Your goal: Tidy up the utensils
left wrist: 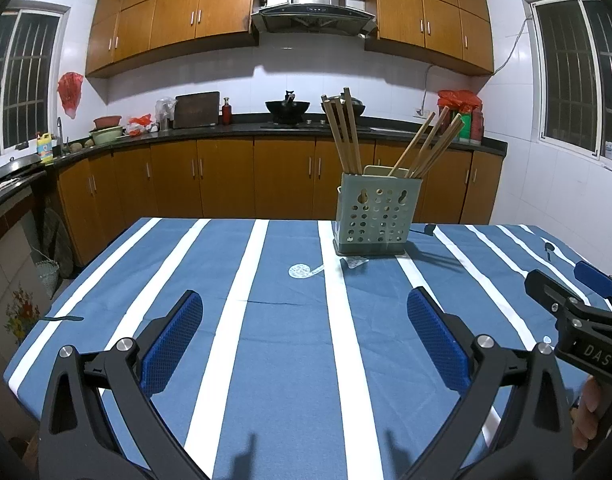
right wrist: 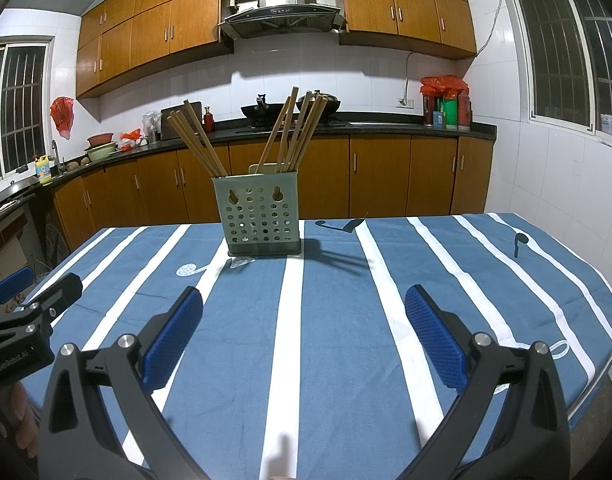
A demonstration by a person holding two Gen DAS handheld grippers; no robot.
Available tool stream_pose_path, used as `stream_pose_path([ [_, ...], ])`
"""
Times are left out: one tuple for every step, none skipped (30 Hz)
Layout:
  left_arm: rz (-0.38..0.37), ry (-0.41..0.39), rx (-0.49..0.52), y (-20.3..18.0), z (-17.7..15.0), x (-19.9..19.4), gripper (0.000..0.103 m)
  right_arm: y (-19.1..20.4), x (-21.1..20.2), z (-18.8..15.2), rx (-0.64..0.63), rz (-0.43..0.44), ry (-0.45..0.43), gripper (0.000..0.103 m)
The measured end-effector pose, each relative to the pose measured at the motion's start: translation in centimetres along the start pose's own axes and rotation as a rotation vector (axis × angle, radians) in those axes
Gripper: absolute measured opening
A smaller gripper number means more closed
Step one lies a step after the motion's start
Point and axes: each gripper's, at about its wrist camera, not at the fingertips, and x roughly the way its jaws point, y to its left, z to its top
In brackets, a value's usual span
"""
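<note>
Left wrist view: chopsticks (left wrist: 348,136) stand in the holder (left wrist: 372,216) on the table (left wrist: 266,320). Left gripper (left wrist: 304,334) and right gripper (right wrist: 304,336), both spread and empty, sit nearer than the holder. Light, stiff, slippery-looking sticks; pinch mid-shaft.

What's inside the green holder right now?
Wooden chopsticks stand in the green holder in two bunches, one leaning left, one right. A pale flat piece pokes up behind them. The holder's wall hides their lower ends and the bottom.
</note>
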Motion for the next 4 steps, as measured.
stream_pose_path([
  [-0.001, 0.0, -0.001, 0.04, -0.05, -0.11, 0.101, -0.03, -0.03, 0.04, -0.001, 0.0, 0.0, 0.099],
  [0.0, 0.001, 0.001, -0.03, 0.01, 0.0, 0.101, -0.04, -0.03, 0.05, 0.0, 0.0, 0.001, 0.099],
  [0.0, 0.002, 0.001, -0.03, -0.02, -0.05, 0.101, -0.02, 0.0, 0.03, 0.0, 0.0, 0.001, 0.099],
  [0.0, 0.002, 0.002, -0.04, -0.06, -0.1, 0.101, -0.06, -0.04, 0.07, 0.0, 0.001, 0.001, 0.099],
])
